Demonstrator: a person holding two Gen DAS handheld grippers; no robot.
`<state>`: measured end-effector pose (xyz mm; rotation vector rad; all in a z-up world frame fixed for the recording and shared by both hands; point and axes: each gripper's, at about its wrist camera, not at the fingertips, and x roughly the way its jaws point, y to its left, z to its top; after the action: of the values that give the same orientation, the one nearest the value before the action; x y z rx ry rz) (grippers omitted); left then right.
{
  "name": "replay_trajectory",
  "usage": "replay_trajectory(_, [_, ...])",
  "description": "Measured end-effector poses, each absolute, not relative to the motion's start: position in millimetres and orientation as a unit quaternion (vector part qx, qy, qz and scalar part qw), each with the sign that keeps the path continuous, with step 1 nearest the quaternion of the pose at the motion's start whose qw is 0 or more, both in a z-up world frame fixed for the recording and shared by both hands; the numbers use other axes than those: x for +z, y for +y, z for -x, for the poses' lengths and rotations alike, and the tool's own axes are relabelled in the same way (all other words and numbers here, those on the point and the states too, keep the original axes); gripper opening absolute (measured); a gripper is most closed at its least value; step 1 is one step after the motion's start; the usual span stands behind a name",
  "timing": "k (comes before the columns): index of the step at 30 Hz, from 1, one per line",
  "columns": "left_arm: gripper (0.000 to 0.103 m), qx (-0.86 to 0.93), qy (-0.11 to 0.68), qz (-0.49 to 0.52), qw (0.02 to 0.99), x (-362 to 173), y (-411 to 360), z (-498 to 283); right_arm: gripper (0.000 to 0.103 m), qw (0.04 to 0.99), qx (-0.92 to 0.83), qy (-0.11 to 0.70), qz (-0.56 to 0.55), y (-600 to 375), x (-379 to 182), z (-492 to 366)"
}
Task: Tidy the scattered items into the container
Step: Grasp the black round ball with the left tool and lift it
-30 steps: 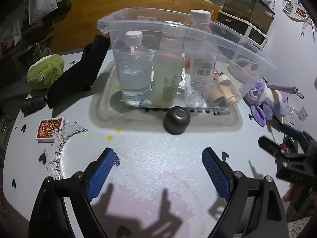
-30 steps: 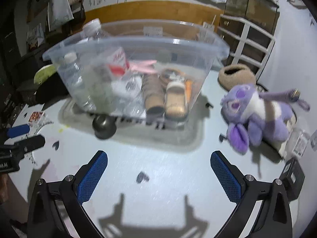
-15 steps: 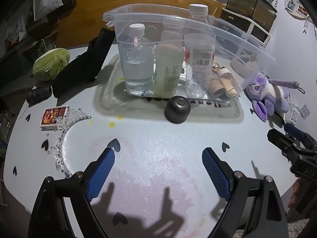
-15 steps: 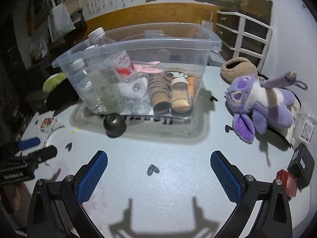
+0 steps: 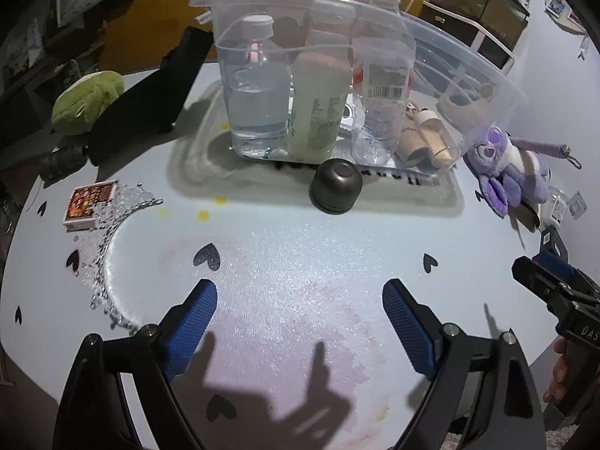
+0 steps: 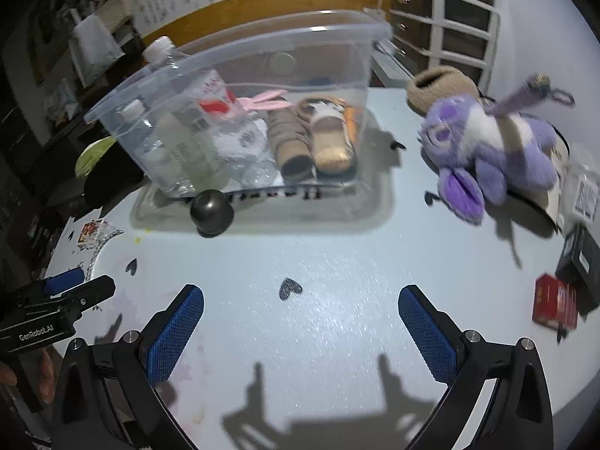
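Grippers both hang empty over the pale table point(image 5: 285, 262): the left gripper point(image 5: 300, 311) and the right gripper point(image 6: 300, 318) each have jaws spread wide, nothing between them. Beyond stands the clear container point(image 5: 468, 63), already holding bottles and rolls. A dark dome-shaped cap point(image 5: 335, 185), possibly metal, sits just outside its front wall; the purple plush point(image 6: 495, 150) lies well right. This looks like choosing the next item, and the cap seems nearest, needing a reach forward and a close.

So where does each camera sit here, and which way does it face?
Left wrist: on the left gripper, angled down at the table and bin; own open blue fingers, right gripper at the right edge.
Right wrist: on the right gripper, same tilt; open fingers, left gripper at the left edge.
Both show bin, dark cap, purple plush.
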<state>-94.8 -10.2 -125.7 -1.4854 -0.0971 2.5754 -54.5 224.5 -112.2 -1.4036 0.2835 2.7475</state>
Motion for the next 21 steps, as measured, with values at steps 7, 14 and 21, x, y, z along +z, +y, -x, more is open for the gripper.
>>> replay_trajectory(7, [0.089,0.858,0.057,0.489,0.147,-146.6,9.8,126.7,0.103,0.081,0.873,0.110,0.469,235.2,-117.0,49.7])
replay_trajectory(14, [0.088,0.847,0.141,0.470,0.204,-174.8,44.0,169.5,0.103,0.128,0.863,0.120,0.475,244.6,-118.0,39.1])
replay_trajectory(21, [0.073,0.844,0.168,0.462,0.214,-192.0,66.0,208.1,0.103,0.170,0.850,0.132,0.480,254.0,-119.8,26.5])
